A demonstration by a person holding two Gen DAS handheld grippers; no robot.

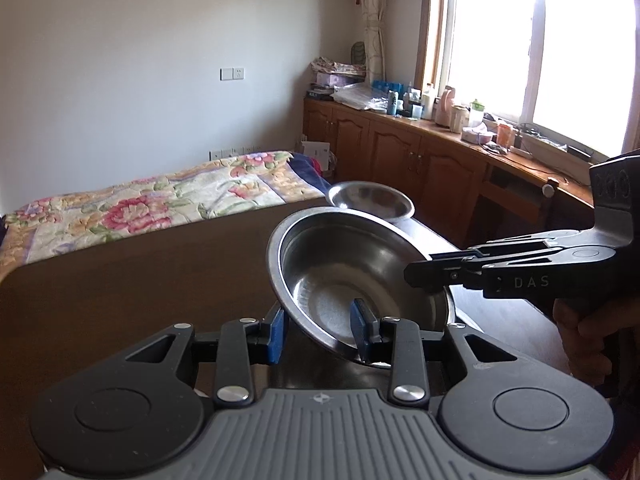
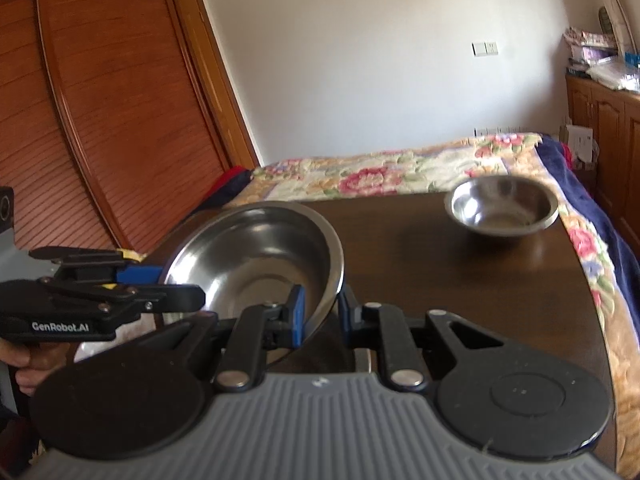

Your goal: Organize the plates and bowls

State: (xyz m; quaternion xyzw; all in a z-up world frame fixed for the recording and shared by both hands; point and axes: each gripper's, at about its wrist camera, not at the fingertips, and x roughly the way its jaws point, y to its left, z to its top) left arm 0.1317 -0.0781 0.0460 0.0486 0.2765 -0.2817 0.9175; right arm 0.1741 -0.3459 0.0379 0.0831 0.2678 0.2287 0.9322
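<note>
Both grippers grasped one wide, shallow stainless-steel bowl (image 1: 360,276), tilted above the dark brown wooden table (image 1: 140,280): the left gripper (image 1: 320,330) pinched its near rim, the right gripper (image 2: 322,312) its opposite rim. A smaller round steel bowl (image 2: 503,210) stood well apart at the table's far edge.

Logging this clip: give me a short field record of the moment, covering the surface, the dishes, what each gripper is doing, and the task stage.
surface: dark wooden table
held dish: large steel bowl, tilted, off the table
other dish: small steel bowl, upright at the table's far end
left gripper: fingers straddle the large bowl's near rim
right gripper: fingers straddle the opposite rim
background: flowered bed cover behind the table
stage: bowls apart, not yet stacked
</note>
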